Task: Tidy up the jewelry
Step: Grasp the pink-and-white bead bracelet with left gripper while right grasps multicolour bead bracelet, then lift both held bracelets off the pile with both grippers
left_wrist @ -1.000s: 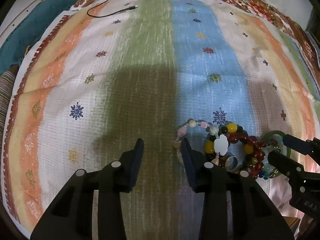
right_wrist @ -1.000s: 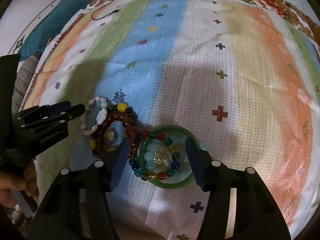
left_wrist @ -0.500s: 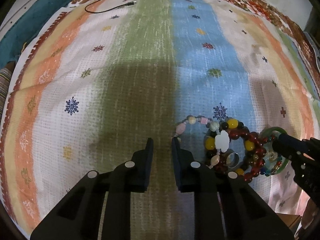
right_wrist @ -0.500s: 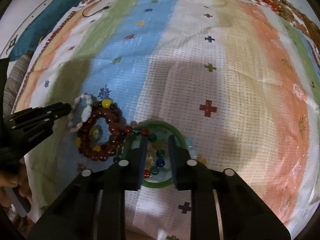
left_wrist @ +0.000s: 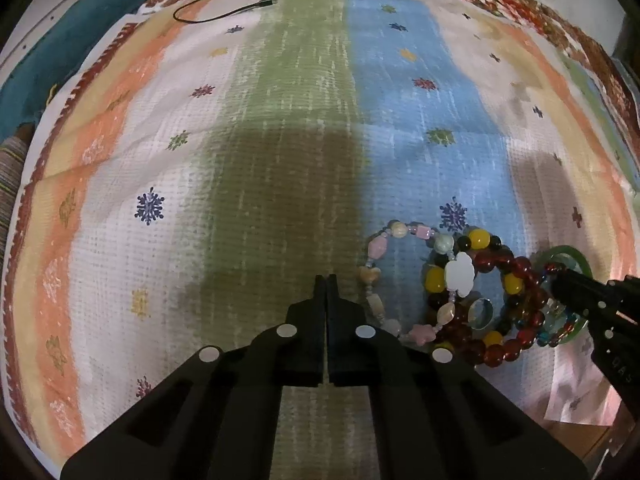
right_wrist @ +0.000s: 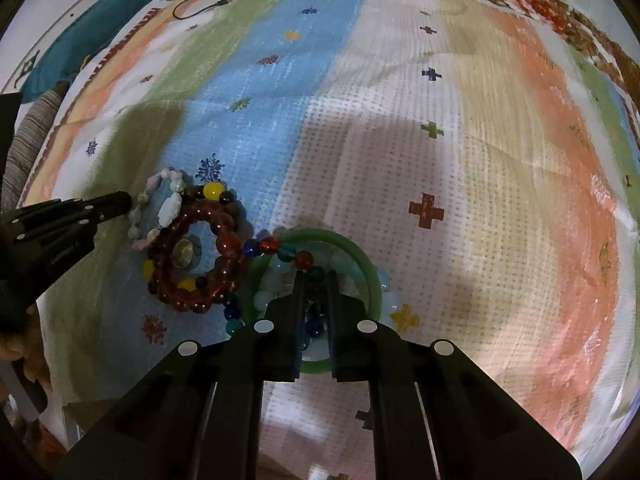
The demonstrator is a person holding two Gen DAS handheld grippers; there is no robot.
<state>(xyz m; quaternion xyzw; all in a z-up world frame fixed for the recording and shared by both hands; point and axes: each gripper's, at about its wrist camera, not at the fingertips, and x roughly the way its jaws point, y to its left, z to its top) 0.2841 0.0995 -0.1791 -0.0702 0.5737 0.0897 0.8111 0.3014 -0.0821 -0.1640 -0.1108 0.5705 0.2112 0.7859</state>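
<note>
A pile of jewelry lies on a striped bedspread [left_wrist: 280, 128]. A pastel bead bracelet [left_wrist: 378, 248] with a white flower charm [left_wrist: 459, 276], a dark red bead bracelet [right_wrist: 224, 244] with yellow beads and a silver ring [left_wrist: 480, 312] lie together. A green bangle [right_wrist: 370, 272] holds a multicoloured bead bracelet [right_wrist: 286, 252]. My left gripper [left_wrist: 326, 280] is shut and empty, just left of the pastel bracelet. My right gripper [right_wrist: 316, 276] is shut on the multicoloured bead bracelet inside the bangle; it also shows in the left wrist view [left_wrist: 560, 280].
A black cable [left_wrist: 224, 14] lies at the far end of the bedspread. A teal cushion [left_wrist: 44, 60] sits at the far left. The bedspread's near edge [left_wrist: 576, 416] hangs over the front right.
Both grippers have closed. The left one shut on nothing beside the pastel bracelet. The right one shut on the multicoloured beads inside the green bangle.
</note>
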